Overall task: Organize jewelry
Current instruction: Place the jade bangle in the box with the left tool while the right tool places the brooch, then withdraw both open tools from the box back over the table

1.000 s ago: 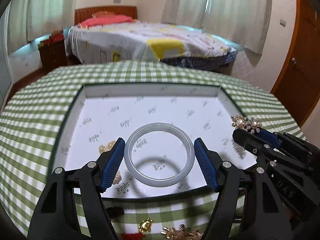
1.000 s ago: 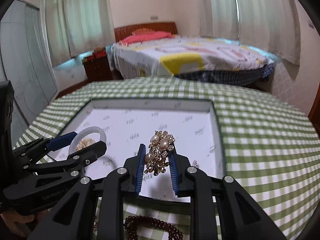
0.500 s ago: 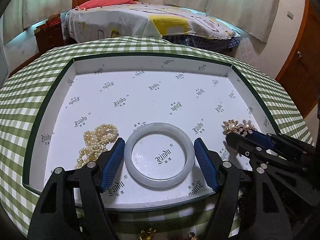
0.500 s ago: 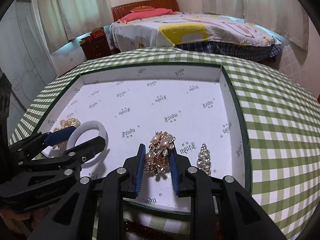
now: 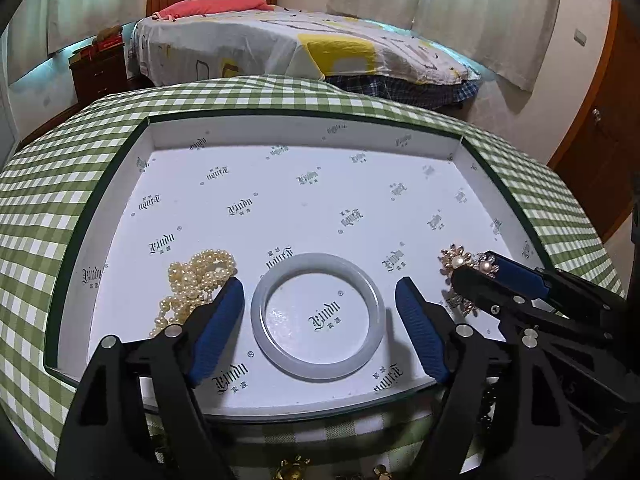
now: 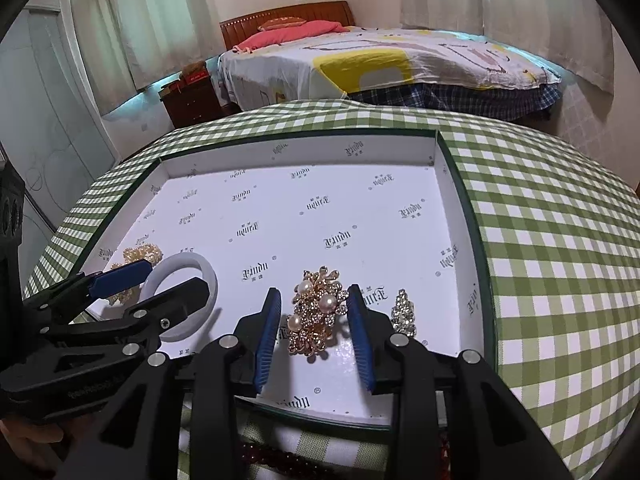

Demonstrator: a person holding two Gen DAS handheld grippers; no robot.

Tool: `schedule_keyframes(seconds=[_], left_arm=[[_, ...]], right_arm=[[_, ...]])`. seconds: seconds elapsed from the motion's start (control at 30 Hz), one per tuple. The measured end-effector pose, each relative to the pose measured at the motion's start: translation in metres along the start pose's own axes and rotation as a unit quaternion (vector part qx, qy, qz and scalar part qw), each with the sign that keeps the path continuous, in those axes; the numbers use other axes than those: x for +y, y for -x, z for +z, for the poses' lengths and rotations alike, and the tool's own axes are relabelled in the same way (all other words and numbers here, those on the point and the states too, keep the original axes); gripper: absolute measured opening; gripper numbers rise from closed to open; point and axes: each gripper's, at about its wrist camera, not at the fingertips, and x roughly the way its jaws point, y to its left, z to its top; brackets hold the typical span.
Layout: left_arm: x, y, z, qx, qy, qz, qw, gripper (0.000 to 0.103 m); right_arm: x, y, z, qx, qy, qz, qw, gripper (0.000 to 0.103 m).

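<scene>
A pale jade bangle [image 5: 318, 316] lies flat on the floor of the white box [image 5: 304, 132]. My left gripper [image 5: 320, 328] is open, its blue pads apart on either side of the bangle. A gold brooch with pearls [image 6: 318, 312] lies on the box floor. My right gripper [image 6: 316, 334] is open around it, pads clear of it. The bangle [image 6: 182, 298] and the left gripper also show at left in the right wrist view, and the brooch [image 5: 460, 260] at right in the left wrist view.
A pearl necklace [image 5: 192, 284] lies in the box left of the bangle. A small crystal piece [image 6: 402, 310] lies right of the brooch. Dark red beads [image 6: 280, 460] lie on the green checked tablecloth [image 6: 552, 264] in front of the box. A bed stands behind.
Both grippers came down into the box and opened. The bangle and the brooch, held a second ago, now rest on the box floor.
</scene>
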Motion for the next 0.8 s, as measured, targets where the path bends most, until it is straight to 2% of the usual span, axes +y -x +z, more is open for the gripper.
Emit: schedule_keyframes(seconds=[0.17,0.5,0.8], left_arm=[[-0.004,0.012,0.001,-0.019,-0.010,0.001,0.9998,0.078],[-0.009,0.064,-0.002,-0.088,-0.023,0.007,0.9958,0.082],[-0.004,0.109,-0.026,-0.118,-0.027,0.016,0.9925,0.082]], right_arm=[[0.002,0.008,0.000,-0.015,0.003,-0.006,1.000,0.036],[0.011,0.041,-0.006,-0.049,0.009,-0.020,0.999,0.039],[0.021,0.084,-0.021,-0.084,0.010,-0.034,0.996,0.040]])
